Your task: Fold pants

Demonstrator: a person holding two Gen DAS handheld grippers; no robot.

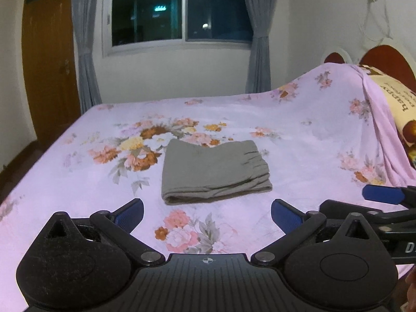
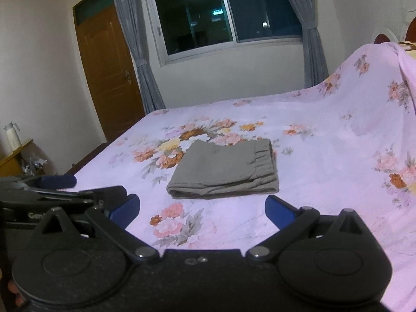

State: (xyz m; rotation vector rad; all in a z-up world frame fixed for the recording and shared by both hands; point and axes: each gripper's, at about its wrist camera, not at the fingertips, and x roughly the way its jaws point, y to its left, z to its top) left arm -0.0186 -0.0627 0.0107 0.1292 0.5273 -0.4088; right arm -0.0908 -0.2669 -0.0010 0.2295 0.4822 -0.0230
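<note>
While your two pairs of tongs hang side by side above the near edge of the bed, one pair of grey pants (image 1: 214,171) lies folded into a thick rectangle on the flowered pink sheet (image 1: 299,140), near the middle of the mattress and just ahead of both tools. Your left tongs (image 1: 207,214) stand wide apart, blue pads spread to either side of the printed flowers, holding nothing and touching nothing. Your right tongs (image 2: 201,209) are spread just as wide, likewise empty, the pants clear of both fingertips. Each tool shows at the edge of the other's view, close alongside. Behind the bed you have one window (image 2: 223,13) showing dark outside, two grey curtains tied back on either side of it, and one brown door (image 2: 109,70) to the left. One white jug (image 2: 12,135) stands on a small yellow table at far left. At the head of the bed the sheet drapes over a raised mound, where one printed pillow (image 1: 395,104) pokes out.
</note>
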